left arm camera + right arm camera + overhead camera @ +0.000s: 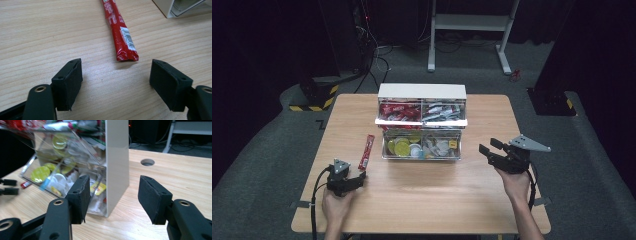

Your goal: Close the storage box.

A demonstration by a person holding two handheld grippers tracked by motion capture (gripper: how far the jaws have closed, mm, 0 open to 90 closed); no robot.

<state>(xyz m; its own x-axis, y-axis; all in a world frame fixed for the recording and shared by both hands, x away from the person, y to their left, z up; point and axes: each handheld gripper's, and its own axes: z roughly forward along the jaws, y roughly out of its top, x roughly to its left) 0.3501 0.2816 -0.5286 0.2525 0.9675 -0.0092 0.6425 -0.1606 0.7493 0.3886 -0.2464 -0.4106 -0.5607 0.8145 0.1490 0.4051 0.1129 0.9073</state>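
On the table (422,200), clock directions are read in the high view with 12 o'clock at the far edge.

Sachet (366,152): long, narrow red stick packet with white print and a barcode label near its crimped end; it lies flat on the bare wood, its length running roughly 12 to 6 o'clock with a slight tilt.
Sachet place: at 9 o'clock of the organiser, just beside its lower drawer, not touching it; its near end lies at 1 o'clock of the left gripper.
Left gripper (361,178): low over the tabletop, jaws spread wide. In the left gripper view (116,82) the sachet (120,32) ends just ahead of the gap between the pads, and nothing lies between them.
Right gripper (491,146): at 3 o'clock of the organiser, aimed toward 10 o'clock, jaws spread and holding nothing. In the right gripper view (112,197) the gap frames the organiser's white side wall (117,165).
Organiser (422,91): white box with two clear tiers, both tipped open toward the person.
Upper tier (421,112): red sachets on the left, grey and white ones on the right.
Lower tier (421,146): yellow-lidded and white small cups.
Obstructions: bare wood between the left gripper and the sachet; the open lower drawer stands close at the sachet's 3 o'clock side.
Hole (147,162): round cable opening in the tabletop beyond the right gripper.
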